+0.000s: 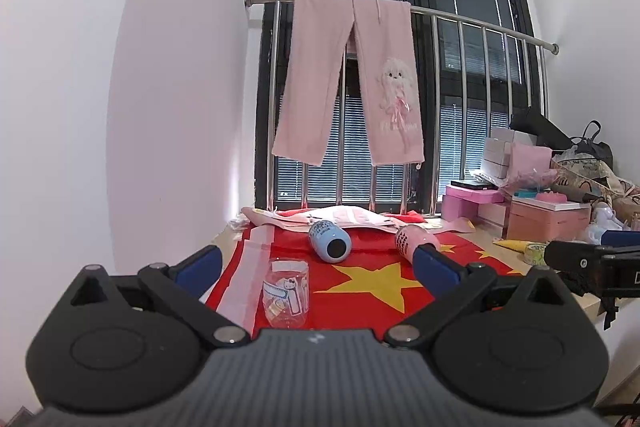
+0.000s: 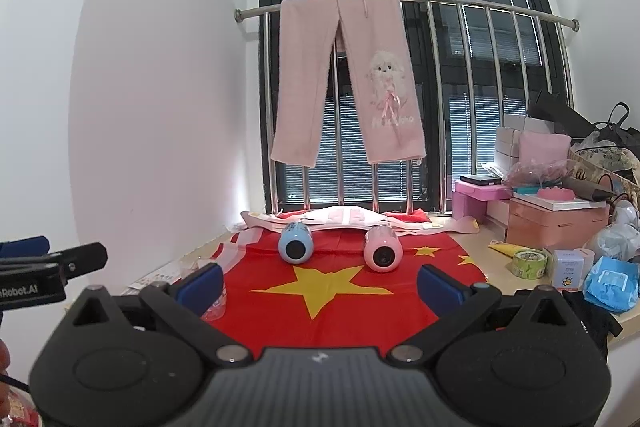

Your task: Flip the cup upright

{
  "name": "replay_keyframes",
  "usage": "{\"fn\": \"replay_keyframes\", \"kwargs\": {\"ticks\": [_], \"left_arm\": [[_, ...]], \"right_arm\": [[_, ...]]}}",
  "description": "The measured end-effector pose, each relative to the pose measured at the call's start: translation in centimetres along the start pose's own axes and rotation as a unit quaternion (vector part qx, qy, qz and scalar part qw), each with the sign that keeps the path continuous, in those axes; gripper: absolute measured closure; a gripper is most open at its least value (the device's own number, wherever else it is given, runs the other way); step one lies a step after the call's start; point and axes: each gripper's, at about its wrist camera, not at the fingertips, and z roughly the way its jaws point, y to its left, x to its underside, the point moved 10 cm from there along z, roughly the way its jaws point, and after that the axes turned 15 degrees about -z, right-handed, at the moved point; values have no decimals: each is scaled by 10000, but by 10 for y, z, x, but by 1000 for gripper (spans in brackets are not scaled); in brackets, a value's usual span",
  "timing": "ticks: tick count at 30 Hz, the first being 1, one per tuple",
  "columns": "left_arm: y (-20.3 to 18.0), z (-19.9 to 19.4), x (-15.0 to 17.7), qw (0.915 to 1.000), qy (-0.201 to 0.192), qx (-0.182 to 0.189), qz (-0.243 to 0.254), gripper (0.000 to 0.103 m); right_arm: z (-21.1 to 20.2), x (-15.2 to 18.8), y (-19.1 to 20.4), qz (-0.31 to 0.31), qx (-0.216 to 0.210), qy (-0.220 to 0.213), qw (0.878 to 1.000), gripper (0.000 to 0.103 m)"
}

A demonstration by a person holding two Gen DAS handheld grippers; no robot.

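A clear glass cup (image 1: 286, 293) with a cartoon print stands on the red flag cloth (image 1: 368, 291), close in front of my left gripper (image 1: 316, 269), which is open and empty. A blue cup (image 1: 330, 241) and a pink cup (image 1: 412, 239) lie on their sides farther back. In the right wrist view the blue cup (image 2: 295, 242) and pink cup (image 2: 382, 251) lie with their round ends toward me. My right gripper (image 2: 320, 287) is open and empty, above the flag cloth (image 2: 340, 307). The glass cup (image 2: 214, 305) is mostly hidden behind its left finger.
Pink boxes (image 1: 548, 219), bags and clutter fill the right of the sill. A tape roll (image 2: 528, 263), a small box (image 2: 570, 267) and a blue packet (image 2: 610, 283) lie right of the cloth. Folded pink-white cloth (image 2: 344, 219) lies behind the cups. A steel railing (image 1: 400, 7) holds pink trousers.
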Motion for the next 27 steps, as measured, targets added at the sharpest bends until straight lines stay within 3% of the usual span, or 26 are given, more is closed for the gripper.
{"fn": "replay_keyframes", "kwargs": {"ticks": [27], "left_arm": [[-1,2,6,10000,53,29,31,0]], "right_arm": [[1,2,2,-4,-4,13,10000,0]]}}
